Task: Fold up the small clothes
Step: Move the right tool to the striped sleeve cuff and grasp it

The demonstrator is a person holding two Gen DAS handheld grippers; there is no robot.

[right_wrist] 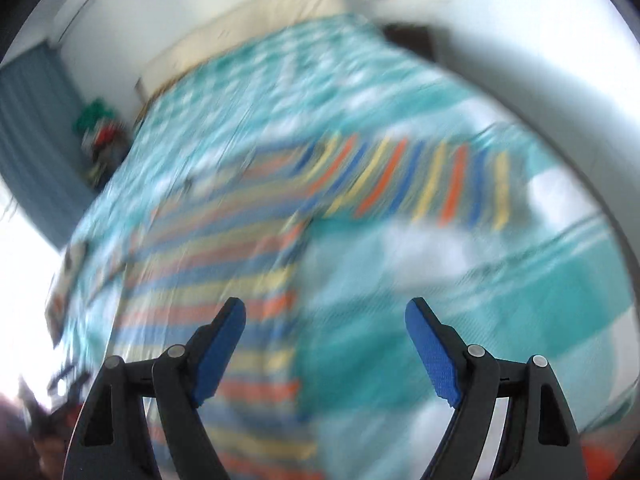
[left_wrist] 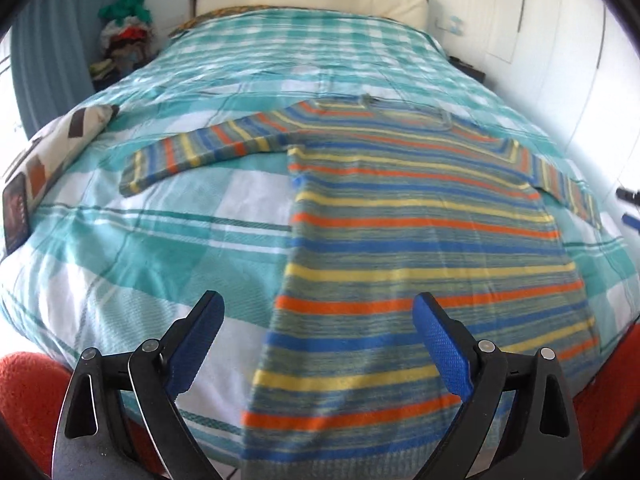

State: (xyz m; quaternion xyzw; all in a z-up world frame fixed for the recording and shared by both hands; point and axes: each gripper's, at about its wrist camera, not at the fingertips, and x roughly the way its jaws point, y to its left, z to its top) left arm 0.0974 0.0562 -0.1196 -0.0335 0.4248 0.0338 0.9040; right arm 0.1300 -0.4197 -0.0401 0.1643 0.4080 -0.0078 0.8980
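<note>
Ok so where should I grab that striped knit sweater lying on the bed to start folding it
Take the multicoloured striped knit sweater by the cuff end of its outstretched sleeve, coming in from the outer side with the left hand-held gripper. The sleeve lies flat and straight out from the body on the teal checked bedspread, so its free end probably lifts easily and folds across the chest.

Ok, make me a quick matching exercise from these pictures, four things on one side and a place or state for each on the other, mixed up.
Things:
1. sweater
2. left tool
3. clothes pile
4. patterned pillow

Places or states:
A. beside the bed's far corner
B. spread flat, sleeves out
C. open, holding nothing
D. on the bed's left edge

Pairs: 1-B, 2-C, 3-A, 4-D
</note>
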